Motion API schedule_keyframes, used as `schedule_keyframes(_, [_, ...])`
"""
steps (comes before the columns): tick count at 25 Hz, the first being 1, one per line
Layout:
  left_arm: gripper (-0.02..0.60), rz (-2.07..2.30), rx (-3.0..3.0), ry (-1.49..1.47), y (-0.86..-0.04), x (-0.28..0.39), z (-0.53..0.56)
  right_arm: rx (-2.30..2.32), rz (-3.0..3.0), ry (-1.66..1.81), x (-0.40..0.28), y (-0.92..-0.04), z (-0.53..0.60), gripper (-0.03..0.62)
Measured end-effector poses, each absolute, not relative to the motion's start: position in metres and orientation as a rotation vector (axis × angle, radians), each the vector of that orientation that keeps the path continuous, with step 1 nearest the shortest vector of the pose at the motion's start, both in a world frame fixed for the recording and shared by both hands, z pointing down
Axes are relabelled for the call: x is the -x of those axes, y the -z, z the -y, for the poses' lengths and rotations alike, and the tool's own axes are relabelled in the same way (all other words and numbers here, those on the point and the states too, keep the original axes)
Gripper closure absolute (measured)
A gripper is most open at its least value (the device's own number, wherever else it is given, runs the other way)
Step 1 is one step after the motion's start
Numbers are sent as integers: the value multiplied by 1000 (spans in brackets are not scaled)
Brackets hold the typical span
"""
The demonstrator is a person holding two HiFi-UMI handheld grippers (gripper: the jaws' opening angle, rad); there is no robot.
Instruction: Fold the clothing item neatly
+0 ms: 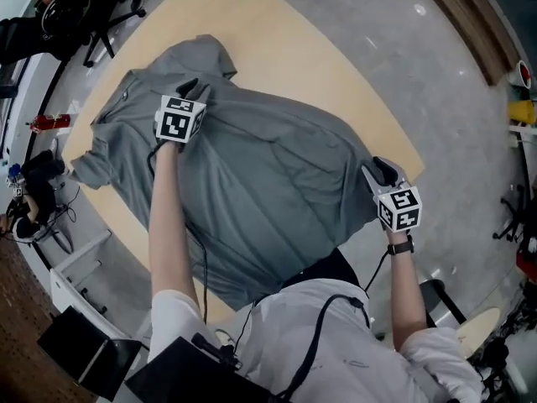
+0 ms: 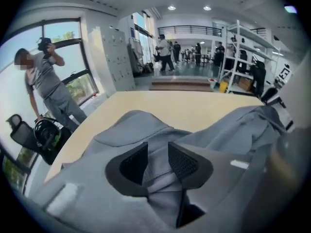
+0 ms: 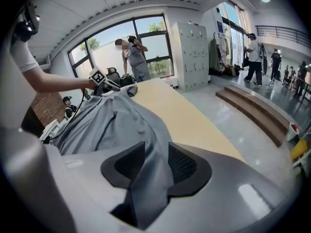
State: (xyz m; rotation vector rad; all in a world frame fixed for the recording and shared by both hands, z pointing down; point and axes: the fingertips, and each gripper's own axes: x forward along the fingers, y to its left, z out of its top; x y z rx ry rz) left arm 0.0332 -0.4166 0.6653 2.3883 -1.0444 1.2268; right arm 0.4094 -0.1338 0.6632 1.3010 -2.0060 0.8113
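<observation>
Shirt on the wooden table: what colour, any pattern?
Plain grey fabric shirt, no pattern; best in head view.

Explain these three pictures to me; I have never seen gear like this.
No robot here: a person holds a tool with tongs in each hand. The overhead picture comes from a camera on the person's head; the other two come from cameras riding on the tools, looking along the tongs. A grey shirt lies spread on a wooden table. The left tongs are over the shirt's far part, the right tongs at its edge by the table's rim. In both close views the jaws stand apart with shirt cloth between them, so nothing looks pinched.
</observation>
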Motion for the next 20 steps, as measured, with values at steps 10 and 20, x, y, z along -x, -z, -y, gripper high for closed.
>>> schedule_keyframes(10, [561, 949, -2455, -1405, -687, -34, 412, -1284, 1882, -994, -419, -709, 90, 453])
schedule_keyframes(20, [571, 1023, -2504, -1267, -617, -6, 374, -1269, 2107, -988, -393, -639, 70, 571])
